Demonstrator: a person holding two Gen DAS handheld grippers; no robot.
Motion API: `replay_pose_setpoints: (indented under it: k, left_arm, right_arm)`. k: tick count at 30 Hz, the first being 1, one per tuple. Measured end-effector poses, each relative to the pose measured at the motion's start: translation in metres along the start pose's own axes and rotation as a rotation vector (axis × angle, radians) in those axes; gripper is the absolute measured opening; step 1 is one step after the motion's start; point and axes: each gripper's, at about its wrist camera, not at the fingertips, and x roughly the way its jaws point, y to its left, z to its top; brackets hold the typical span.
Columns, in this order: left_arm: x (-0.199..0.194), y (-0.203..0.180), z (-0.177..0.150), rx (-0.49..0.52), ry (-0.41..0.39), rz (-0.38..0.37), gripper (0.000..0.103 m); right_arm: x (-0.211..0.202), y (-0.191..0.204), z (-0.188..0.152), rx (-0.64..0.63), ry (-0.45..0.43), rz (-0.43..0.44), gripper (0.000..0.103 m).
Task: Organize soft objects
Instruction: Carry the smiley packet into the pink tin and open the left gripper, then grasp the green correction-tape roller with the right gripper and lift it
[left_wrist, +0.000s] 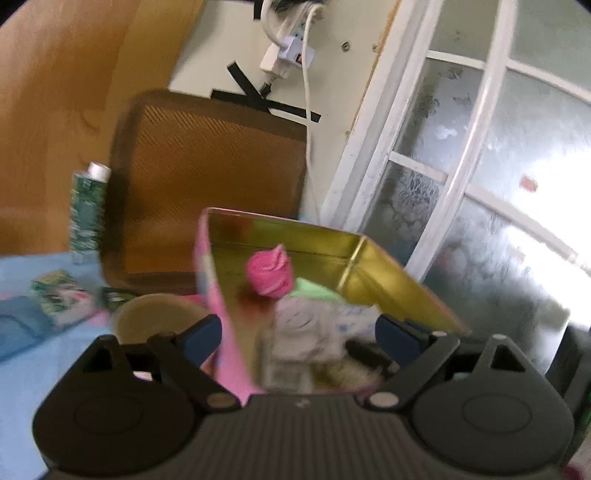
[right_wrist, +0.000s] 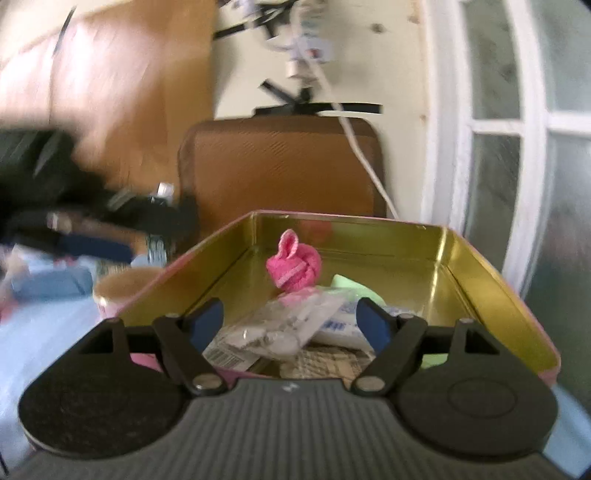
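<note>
A pink tin box (left_wrist: 384, 269) with a gold inside stands open on the blue cloth; it also shows in the right wrist view (right_wrist: 480, 273). Inside lie a rolled pink sock (left_wrist: 269, 273) (right_wrist: 293, 269), a green soft item (left_wrist: 314, 288) (right_wrist: 351, 284) and clear packets with white things (left_wrist: 306, 332) (right_wrist: 288, 328). My left gripper (left_wrist: 299, 332) is open and empty, just above the packets at the box's near side. My right gripper (right_wrist: 290, 319) is open and empty over the box's near edge. The other gripper appears blurred at the left in the right wrist view (right_wrist: 92, 221).
A brown cushion (left_wrist: 207, 177) leans on the wall behind the box. A green bottle (left_wrist: 86, 214), a round tub (left_wrist: 155, 317) and small green packs (left_wrist: 59, 299) sit left of the box. A glass door (left_wrist: 480, 166) stands right. A cable (left_wrist: 308, 110) hangs down.
</note>
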Motion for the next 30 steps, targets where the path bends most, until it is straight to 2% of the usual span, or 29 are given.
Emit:
replay_pose_setpoints:
  k: [3,6,10,13,15,17,19,22,24,26,27,29,30]
  left_arm:
    - [-0.027,0.009,-0.02,0.031,-0.011,0.014,0.094]
    - [-0.057,0.026,-0.04,0.035,-0.028,0.048,0.094]
    - [-0.091,0.063,-0.063,-0.011,-0.039,0.133,0.094]
    - [-0.113,0.096,-0.074,-0.058,-0.048,0.247,0.094]
    - [-0.12,0.114,-0.08,-0.068,-0.052,0.351,0.094]
    - [-0.124,0.129,-0.086,-0.088,-0.057,0.406,0.094]
    - [-0.125,0.14,-0.092,-0.139,-0.049,0.396,0.091]
    - [-0.131,0.145,-0.091,-0.164,-0.087,0.384,0.095]
    - [-0.13,0.146,-0.09,-0.165,-0.075,0.371,0.095]
    - [-0.127,0.145,-0.09,-0.165,-0.064,0.36,0.095]
    - [-0.126,0.146,-0.09,-0.167,-0.062,0.353,0.095]
    - [-0.128,0.149,-0.091,-0.175,-0.065,0.334,0.095]
    - [-0.129,0.15,-0.092,-0.183,-0.069,0.322,0.096]
  right_arm:
    - [-0.009,0.007,-0.003,0.036,-0.057,0.006,0.081]
    - [-0.018,0.023,-0.006,0.038,-0.13,0.051,0.081]
    - [-0.039,0.058,-0.011,-0.016,-0.194,0.159,0.081]
    - [-0.049,0.088,-0.016,-0.09,-0.205,0.234,0.075]
    - [-0.047,0.108,-0.016,-0.138,-0.168,0.295,0.065]
    - [-0.035,0.125,-0.011,-0.177,-0.097,0.359,0.055]
    - [-0.02,0.14,-0.002,-0.189,-0.03,0.405,0.042]
    - [0.007,0.155,0.013,-0.154,0.069,0.421,0.034]
    - [0.023,0.164,0.025,-0.167,0.102,0.402,0.034]
    - [0.041,0.174,0.044,-0.229,0.121,0.348,0.035]
    - [0.055,0.178,0.056,-0.253,0.16,0.33,0.036]
    - [0.088,0.179,0.081,-0.264,0.249,0.281,0.05]
    - [0.104,0.179,0.091,-0.269,0.301,0.264,0.065]
